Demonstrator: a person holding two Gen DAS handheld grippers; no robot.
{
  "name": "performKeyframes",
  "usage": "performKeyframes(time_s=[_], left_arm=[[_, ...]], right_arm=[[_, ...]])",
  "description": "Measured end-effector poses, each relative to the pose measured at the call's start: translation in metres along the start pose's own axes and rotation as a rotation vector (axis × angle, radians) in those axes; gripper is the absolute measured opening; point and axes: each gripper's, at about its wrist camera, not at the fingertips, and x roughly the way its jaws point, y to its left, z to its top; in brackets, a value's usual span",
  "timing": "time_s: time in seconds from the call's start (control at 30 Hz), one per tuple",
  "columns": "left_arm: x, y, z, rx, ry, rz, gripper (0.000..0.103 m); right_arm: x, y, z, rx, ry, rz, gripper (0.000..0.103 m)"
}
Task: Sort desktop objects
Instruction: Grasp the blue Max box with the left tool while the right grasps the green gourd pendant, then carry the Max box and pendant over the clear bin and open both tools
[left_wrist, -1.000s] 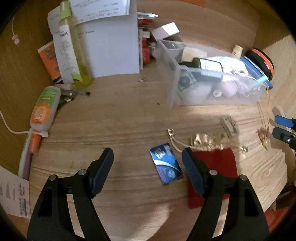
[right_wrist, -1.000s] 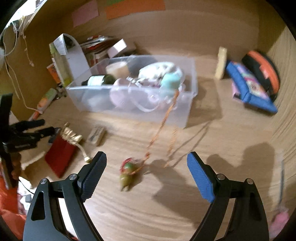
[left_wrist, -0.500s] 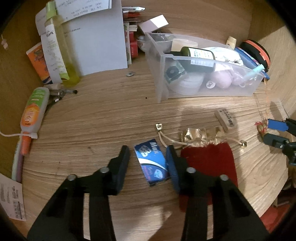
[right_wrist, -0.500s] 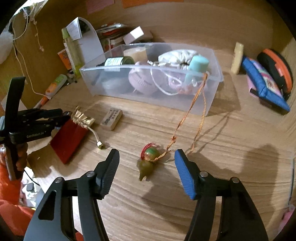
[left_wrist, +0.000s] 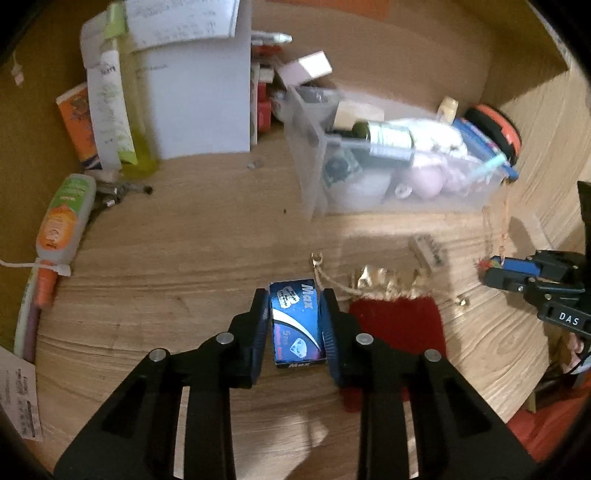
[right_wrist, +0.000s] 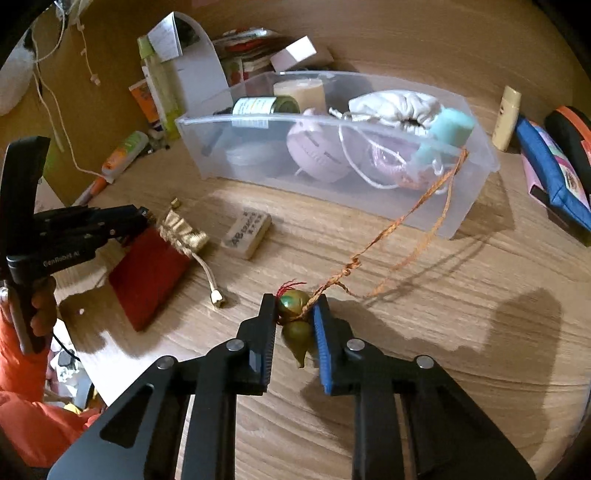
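My left gripper (left_wrist: 295, 310) is shut on a small blue box (left_wrist: 296, 324) marked "Max", which lies on the wooden desk. My right gripper (right_wrist: 294, 314) is shut on a green gourd charm (right_wrist: 294, 324) with an orange braided cord (right_wrist: 399, 221) that runs up over the rim of the clear plastic bin (right_wrist: 469, 206). The bin holds a dark bottle (right_wrist: 266, 106), a white pouch (right_wrist: 395, 105) and a pink round item (right_wrist: 317, 155). The right gripper also shows in the left wrist view (left_wrist: 495, 271).
A red pouch with gold top (right_wrist: 151, 269) and a white eraser (right_wrist: 246, 233) lie between the grippers. An orange-green tube (left_wrist: 62, 218), papers (left_wrist: 199, 92) and bottles stand at the back left. A blue case (right_wrist: 554, 177) lies at the right.
Both grippers moved forward and closed: the left around the blue box, the right around the gourd charm.
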Motion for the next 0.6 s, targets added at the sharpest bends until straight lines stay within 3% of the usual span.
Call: performKeyframes(time_s=[0.13, 0.4, 0.5, 0.6], left_arm=[[-0.012, -0.007, 0.005, 0.013, -0.048, -0.005, 0.028], [-0.036, -0.025, 0.036, 0.024, -0.153, -0.047, 0.028], [-0.039, -0.031, 0.049, 0.021, -0.181, -0.03, 0.028], [-0.037, -0.032, 0.061, 0.002, -0.195, -0.044, 0.028]], right_arm=[[-0.018, -0.004, 0.011, 0.014, -0.067, 0.048, 0.018], [-0.048, -0.012, 0.048, -0.029, -0.187, -0.033, 0.018], [-0.057, -0.014, 0.064, -0.055, -0.225, -0.066, 0.018], [-0.066, -0.019, 0.081, -0.073, -0.273, -0.049, 0.018]])
